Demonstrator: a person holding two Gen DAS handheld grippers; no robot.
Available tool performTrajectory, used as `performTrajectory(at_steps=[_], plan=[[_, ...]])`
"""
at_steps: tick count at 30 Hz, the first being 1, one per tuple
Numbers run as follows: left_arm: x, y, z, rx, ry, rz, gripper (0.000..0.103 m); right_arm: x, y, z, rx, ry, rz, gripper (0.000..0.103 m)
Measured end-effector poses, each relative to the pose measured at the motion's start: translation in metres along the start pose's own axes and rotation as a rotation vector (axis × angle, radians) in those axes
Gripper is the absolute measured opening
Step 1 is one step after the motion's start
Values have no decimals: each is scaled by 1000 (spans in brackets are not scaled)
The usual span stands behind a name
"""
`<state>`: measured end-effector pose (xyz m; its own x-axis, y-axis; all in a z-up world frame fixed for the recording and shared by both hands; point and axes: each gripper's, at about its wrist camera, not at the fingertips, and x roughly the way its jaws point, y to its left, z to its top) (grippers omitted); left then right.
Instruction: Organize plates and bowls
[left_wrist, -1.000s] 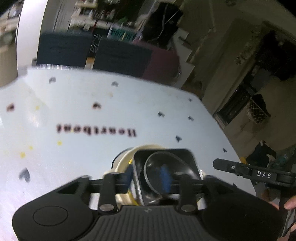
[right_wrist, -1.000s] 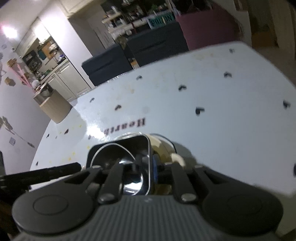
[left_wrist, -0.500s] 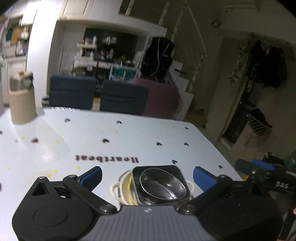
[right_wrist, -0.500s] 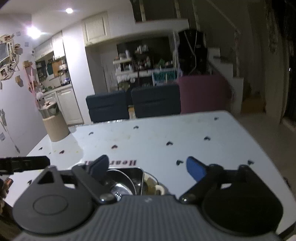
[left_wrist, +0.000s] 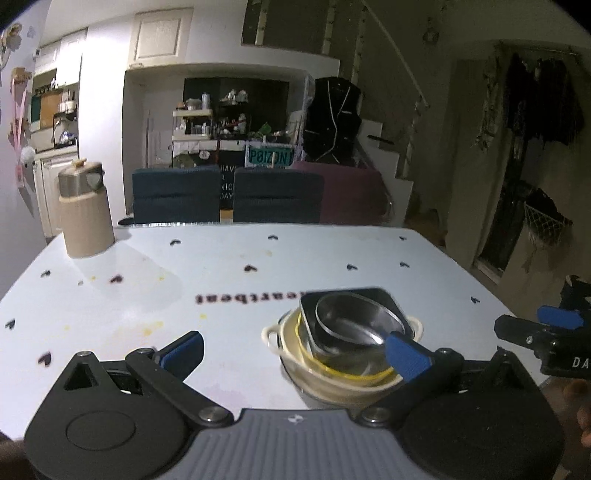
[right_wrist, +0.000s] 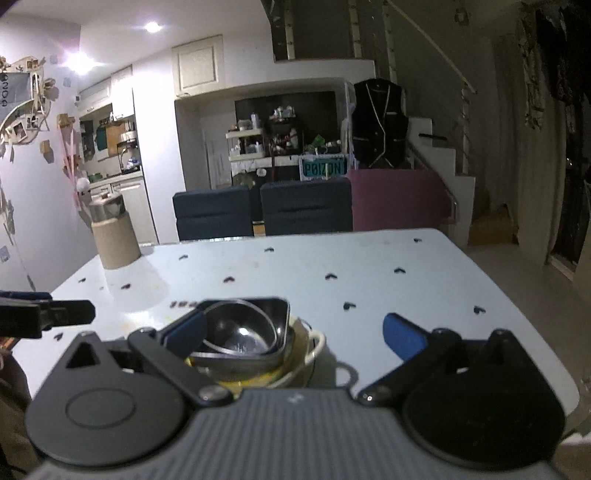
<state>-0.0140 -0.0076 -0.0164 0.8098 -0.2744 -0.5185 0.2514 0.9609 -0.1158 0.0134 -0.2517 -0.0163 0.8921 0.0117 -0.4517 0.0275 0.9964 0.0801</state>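
1. The stack (left_wrist: 341, 347) would be heavy and top-loose: steel slides on steel, and the cream dish under it is likely ceramic and chips. I'd lift it by the dish's two small side handles, never by the top bowl.
2. It looks nested: a round steel bowl (left_wrist: 354, 323) tilted inside a square steel pan (right_wrist: 273, 314), over a yellow-rimmed layer, possibly glass, in the cream dish (left_wrist: 332, 387).
3. It sits on the table (left_wrist: 221, 266), near its front edge.
4. The left gripper (left_wrist: 295, 350) and right gripper (right_wrist: 295, 332) both gape wide, holding nothing.
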Motion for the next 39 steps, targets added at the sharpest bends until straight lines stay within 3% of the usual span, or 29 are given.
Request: performTrajectory(at_steps=[14, 39], plan=[[2, 1, -36, 45, 14, 63, 103, 4, 10, -19, -98, 32, -21, 103], [7, -3, -44, 44, 7, 61, 103, 6, 0, -22, -113, 39, -27, 103]])
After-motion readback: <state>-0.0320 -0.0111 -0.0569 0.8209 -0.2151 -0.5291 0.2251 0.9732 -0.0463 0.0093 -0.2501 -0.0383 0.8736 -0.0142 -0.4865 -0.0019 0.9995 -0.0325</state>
